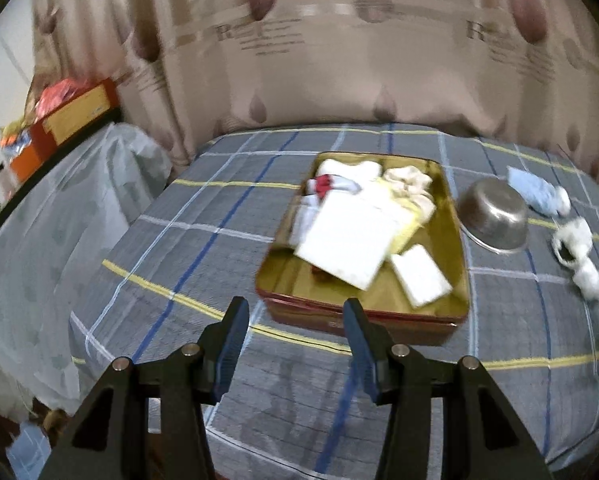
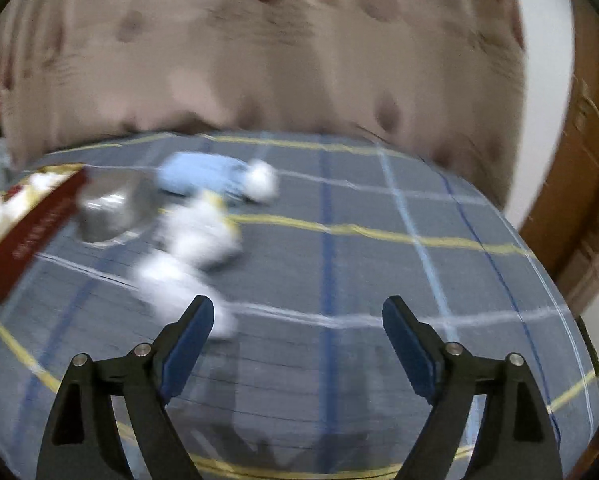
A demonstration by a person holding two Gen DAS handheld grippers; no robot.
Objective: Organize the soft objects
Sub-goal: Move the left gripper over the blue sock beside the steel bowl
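Note:
A red and gold tin box (image 1: 363, 322) sits on the plaid bedsheet and holds several white and cream soft cloths (image 1: 351, 236). My left gripper (image 1: 297, 326) is open and empty just in front of the box's near wall. A white fluffy item (image 1: 577, 254) and a light blue soft item (image 1: 533, 190) lie to the right of the box. In the blurred right wrist view my right gripper (image 2: 299, 320) is open and empty, with the white fluffy item (image 2: 187, 248) just ahead of its left finger and the blue item (image 2: 203, 178) farther back.
An upturned steel bowl (image 1: 493, 216) lies between the box and the soft items; it also shows in the right wrist view (image 2: 107, 210). A patterned curtain (image 1: 339, 60) hangs behind the bed. Boxes (image 1: 71, 116) stand on a covered surface at left. The box's red side (image 2: 31, 232) shows at the right view's left.

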